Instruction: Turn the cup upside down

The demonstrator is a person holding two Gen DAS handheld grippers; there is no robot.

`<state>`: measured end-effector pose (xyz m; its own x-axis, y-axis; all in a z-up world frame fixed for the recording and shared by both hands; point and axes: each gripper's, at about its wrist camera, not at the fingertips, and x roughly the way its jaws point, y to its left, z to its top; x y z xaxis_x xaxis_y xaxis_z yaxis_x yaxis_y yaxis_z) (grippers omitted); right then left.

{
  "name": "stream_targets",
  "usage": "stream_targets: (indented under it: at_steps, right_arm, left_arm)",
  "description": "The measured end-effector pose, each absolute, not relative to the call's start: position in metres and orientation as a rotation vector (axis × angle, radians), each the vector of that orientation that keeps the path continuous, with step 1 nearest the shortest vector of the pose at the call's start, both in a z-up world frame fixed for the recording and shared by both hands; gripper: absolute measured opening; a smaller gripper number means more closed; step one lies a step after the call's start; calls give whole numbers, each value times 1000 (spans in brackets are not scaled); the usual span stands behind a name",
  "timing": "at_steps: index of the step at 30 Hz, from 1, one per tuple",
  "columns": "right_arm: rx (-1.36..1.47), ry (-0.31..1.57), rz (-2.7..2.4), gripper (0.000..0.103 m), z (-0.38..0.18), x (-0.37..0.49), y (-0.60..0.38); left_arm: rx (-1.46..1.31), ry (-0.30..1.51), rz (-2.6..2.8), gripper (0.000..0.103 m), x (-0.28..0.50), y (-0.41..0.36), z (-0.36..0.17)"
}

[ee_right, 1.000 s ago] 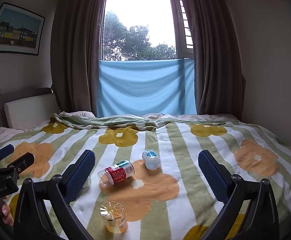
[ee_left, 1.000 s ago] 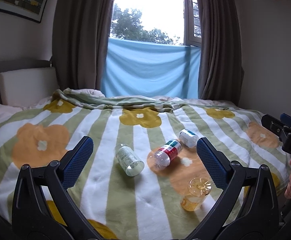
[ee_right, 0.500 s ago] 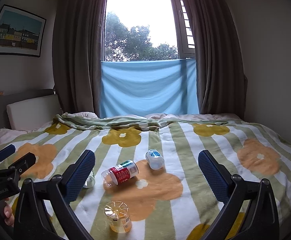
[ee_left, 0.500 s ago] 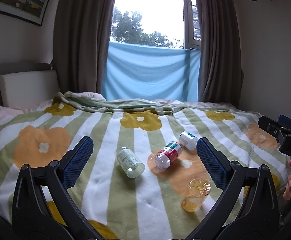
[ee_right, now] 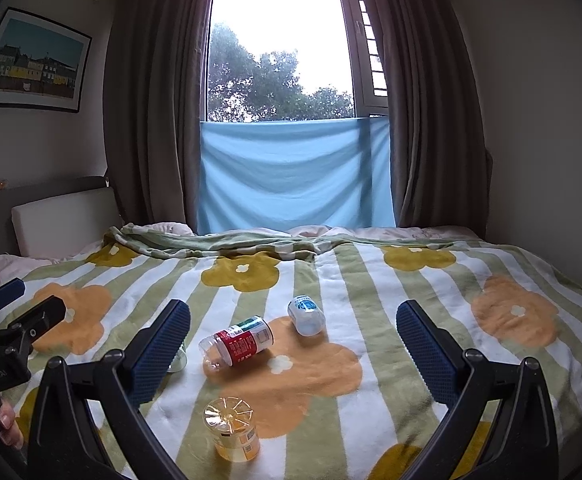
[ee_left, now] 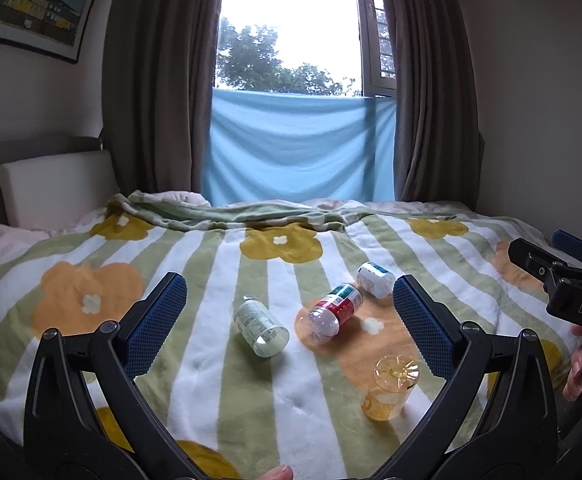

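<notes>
A clear amber cup [ee_left: 391, 388] stands bottom-up on the flowered blanket, its ribbed base on top; it also shows in the right wrist view [ee_right: 233, 428]. My left gripper [ee_left: 287, 320] is open and empty, held above the bed, with the cup just inside its right finger. My right gripper [ee_right: 293, 344] is open and empty, with the cup low between its fingers, nearer the left one. Each gripper shows at the edge of the other's view, the right one [ee_left: 563, 280] and the left one [ee_right: 7, 332].
Three bottles lie on their sides on the blanket [ee_left: 211, 360]: a clear green-labelled one [ee_left: 259, 326], a red-labelled one [ee_left: 333, 312] and a small white one [ee_left: 375, 279]. A headboard cushion [ee_left: 55, 184] is at the left; curtains and a window are behind.
Both grippers have drifted back and tilted slightly upward, so the bed and its objects sit lower in the views. Nothing on the blanket has moved.
</notes>
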<state>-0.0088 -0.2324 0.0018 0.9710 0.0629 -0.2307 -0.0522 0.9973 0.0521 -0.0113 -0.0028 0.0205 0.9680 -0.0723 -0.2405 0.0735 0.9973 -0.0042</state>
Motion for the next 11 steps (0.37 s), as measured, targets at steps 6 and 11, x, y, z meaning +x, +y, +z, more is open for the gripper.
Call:
stream_targets:
  at_steps: [6, 11]
  right_arm:
    - [49, 233, 53, 103, 1, -12, -240]
    - [50, 234, 53, 103, 1, -13, -240]
  left_arm:
    - [22, 217, -89, 103, -19, -13, 27]
    - [17, 198, -102, 103, -23, -14, 27]
